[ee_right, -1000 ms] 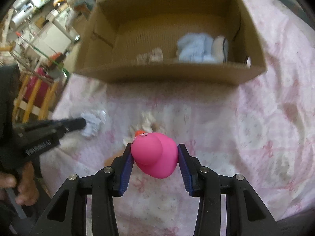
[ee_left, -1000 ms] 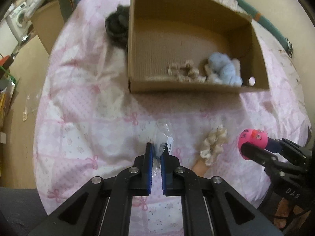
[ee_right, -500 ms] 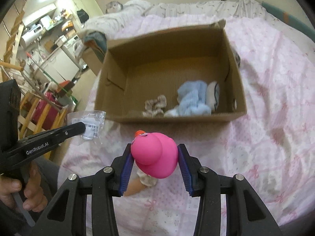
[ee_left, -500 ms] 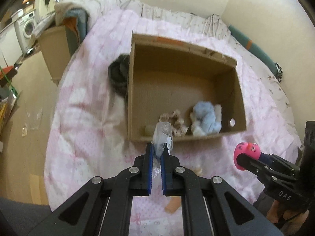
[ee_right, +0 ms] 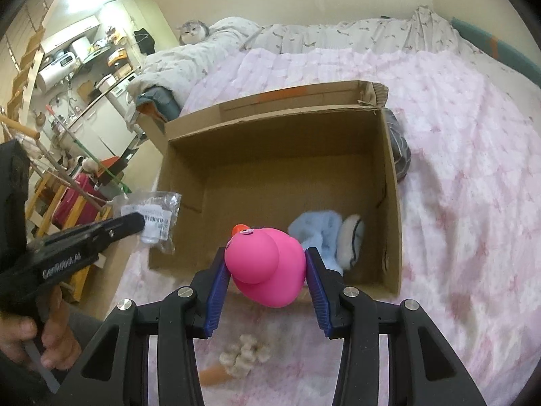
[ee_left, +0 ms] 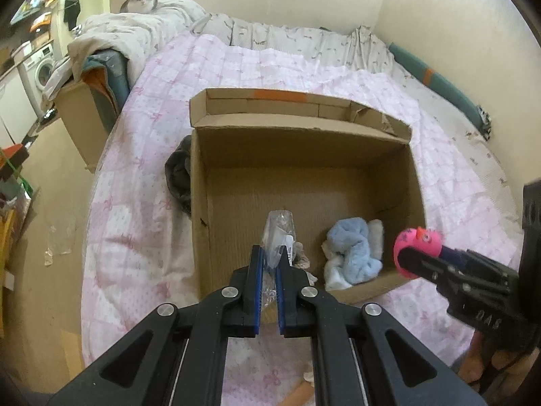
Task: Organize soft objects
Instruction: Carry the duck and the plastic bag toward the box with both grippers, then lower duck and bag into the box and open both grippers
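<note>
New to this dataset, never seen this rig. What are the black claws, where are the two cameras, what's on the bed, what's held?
No robot here: a person holds a two-finger tool in each hand, and a fisheye camera on each looks forward along its fingers. So each picture shows its own tool at the bottom and the other one off to the side.

In the left view, the left tool is shut on a small clear plastic packet. In the right view, the right tool grips a pink rubber duck.

Both are raised over an open cardboard box on a bed with a pink quilt. The box already holds a light blue fluffy cloth. A beige scrunchie lies on the quilt below the right tool. A cat sits on the bedding at the far end.
</note>
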{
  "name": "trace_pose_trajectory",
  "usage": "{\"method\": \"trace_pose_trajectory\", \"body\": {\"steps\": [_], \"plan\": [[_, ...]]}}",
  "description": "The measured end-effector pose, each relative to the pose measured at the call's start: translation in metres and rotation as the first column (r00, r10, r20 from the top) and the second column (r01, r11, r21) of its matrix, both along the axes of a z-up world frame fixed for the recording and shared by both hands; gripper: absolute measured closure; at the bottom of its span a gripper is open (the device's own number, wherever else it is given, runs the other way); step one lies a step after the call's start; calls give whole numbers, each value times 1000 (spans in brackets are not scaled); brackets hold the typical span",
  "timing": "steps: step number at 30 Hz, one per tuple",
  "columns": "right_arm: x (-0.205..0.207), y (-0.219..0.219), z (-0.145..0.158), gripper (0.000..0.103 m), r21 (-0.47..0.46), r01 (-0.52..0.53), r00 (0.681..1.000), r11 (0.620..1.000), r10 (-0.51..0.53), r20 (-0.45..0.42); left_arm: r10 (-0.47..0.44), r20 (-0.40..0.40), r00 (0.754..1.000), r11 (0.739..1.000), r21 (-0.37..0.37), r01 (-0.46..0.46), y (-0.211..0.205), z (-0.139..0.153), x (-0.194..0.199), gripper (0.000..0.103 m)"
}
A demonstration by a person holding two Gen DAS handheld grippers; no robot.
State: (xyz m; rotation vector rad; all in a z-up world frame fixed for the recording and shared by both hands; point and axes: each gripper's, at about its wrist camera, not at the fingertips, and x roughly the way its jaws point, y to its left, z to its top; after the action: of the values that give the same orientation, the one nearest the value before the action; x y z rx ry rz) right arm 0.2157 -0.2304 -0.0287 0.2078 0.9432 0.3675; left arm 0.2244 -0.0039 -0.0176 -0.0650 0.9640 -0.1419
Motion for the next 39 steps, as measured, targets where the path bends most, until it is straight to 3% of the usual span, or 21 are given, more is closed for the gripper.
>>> {"method": "trace_pose_trajectory", "body": {"steps": [12,18,26,33,36,38,39], "plan": [[26,-6,-33,56,54,45,998,998,-43,-37,11,-74,997,992,125,-2,-12,-39,23,96],[27,-8,-39,56,49,46,998,998,-44,-43,27,-54,998,990,136,-19,-14,-36,25,96],[29,-15,-47,56,20,87,995,996,-86,-46,70,-101,992,995,75,-63,-4,-42,29,96],[28,0,-44,56,1,55,998,998,-55,-26,53,-93,994,994,101,-44,-3,-38,24,96],[29,0,-47,56,-4,52,998,999,-52,-36,57,-106,993,996,76,-49,-1,-39,21,89],[30,-4,-50,56,1,68,996,998,-68,-52,67,-102,993,995,76,-60,-1,-40,18,74],[31,-7,-51,56,5,76,995,997,-75,-60,75,-99,992,995,79,-67,0,-40,17,58]]}}
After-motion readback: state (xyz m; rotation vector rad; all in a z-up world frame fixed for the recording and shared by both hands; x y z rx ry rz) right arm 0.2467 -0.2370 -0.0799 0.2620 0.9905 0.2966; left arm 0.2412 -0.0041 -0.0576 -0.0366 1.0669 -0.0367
